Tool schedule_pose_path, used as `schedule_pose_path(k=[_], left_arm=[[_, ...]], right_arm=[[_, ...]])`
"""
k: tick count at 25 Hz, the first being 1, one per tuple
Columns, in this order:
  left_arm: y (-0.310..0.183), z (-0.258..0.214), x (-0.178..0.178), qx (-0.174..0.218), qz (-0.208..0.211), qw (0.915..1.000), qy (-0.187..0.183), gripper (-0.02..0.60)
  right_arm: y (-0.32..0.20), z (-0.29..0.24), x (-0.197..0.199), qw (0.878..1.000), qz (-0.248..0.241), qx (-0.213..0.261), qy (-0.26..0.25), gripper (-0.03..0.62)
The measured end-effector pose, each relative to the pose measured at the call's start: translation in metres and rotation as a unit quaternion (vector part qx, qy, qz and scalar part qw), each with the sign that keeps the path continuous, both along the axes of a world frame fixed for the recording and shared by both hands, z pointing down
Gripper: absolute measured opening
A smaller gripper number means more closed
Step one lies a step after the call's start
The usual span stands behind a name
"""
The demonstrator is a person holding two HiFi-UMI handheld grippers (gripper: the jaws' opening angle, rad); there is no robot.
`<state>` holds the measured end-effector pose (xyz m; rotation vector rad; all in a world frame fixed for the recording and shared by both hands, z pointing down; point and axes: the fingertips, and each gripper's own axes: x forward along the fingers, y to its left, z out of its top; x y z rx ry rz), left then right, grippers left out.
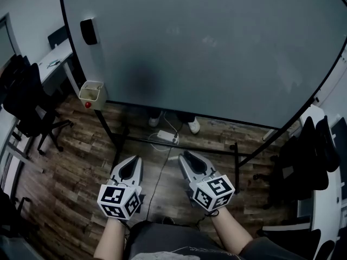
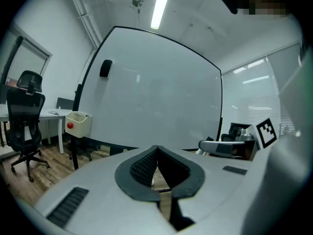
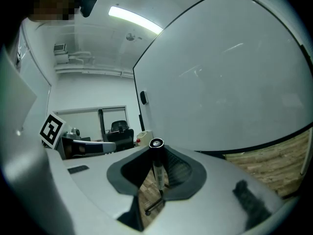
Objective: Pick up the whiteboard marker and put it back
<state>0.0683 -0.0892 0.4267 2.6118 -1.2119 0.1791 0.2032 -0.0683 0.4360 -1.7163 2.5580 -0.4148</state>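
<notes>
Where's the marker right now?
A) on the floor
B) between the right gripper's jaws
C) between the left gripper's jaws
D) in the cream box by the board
B: the right gripper view shows the marker standing upright, clamped between the jaws of the right gripper, while the left gripper has its jaws together with nothing in them.

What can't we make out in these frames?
- Marker: hidden in head view by the right gripper.
- Beige box: contents too small in head view; its wall hides them in left gripper view.
- Whiteboard: top cut off by head view's edge.
</notes>
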Motion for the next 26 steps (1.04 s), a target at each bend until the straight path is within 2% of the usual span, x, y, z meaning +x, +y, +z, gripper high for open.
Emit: schedule_pose_path(k=[7,14,26], left_arm=[[0.013,0.004,-0.009,-0.002,-0.002,1.0000,0.007,0.014],[0.044,0.010,-0.034,-0.013,0.006,0.9998,0.011,0.014],[0.091,0.012,-0.082,-0.016,0.009,0.9997,0.013,0.014]], right_arm=[[0.012,0.005,-0.015,1.000,-0.008,-0.007,0.016,0.083],[0.039,-0.002,-0.050,0.999,-0.013,-0.004,0.035,0.083],[0.085,0.001,-0.099,0.999,-0.011,-0.007,0.036,0.081]])
